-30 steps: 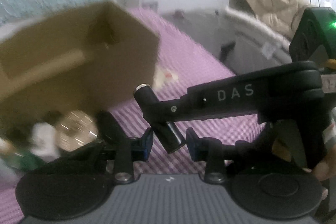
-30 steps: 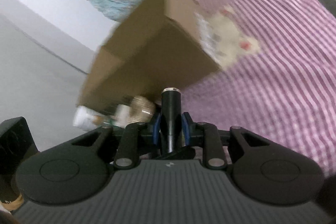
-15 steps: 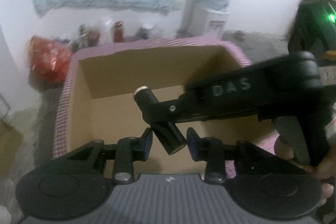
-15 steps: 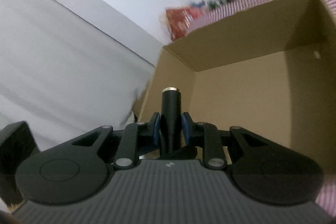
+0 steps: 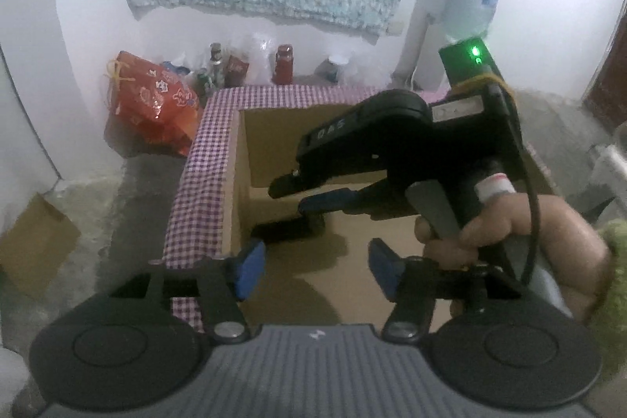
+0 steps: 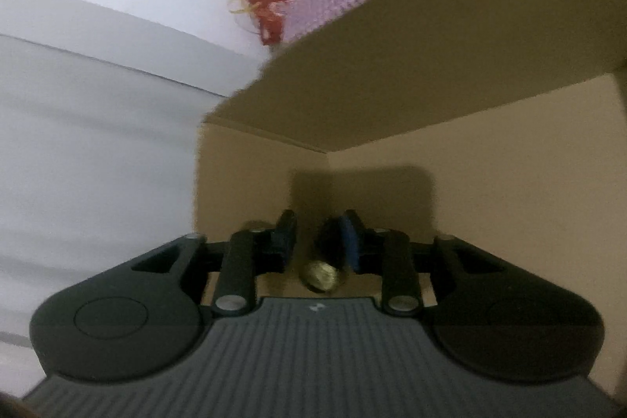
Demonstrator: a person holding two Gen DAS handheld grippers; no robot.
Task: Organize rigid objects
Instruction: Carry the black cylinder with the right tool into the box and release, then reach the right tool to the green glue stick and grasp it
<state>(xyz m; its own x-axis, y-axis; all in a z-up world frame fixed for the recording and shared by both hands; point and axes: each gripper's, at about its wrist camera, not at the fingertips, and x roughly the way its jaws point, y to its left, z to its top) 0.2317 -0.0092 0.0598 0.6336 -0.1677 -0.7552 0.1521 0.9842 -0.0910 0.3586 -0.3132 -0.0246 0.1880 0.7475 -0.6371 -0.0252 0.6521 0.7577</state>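
Left gripper (image 5: 313, 267): black body, blue-padded fingers (image 5: 250, 263), jaws have just been opening, now wide apart, nothing between them, pointing down. Right gripper (image 6: 319, 241), seen from the left wrist view as a black pistol-grip tool (image 5: 392, 151), held by the person's bare right hand (image 5: 505, 234) wrapped round its handle, green knit sleeve cuff (image 5: 615, 285) at the wrist. Its jaws have just been opening; a dark cylinder with brass end (image 6: 323, 271) sits between them, pads apparently off it, view blurred.
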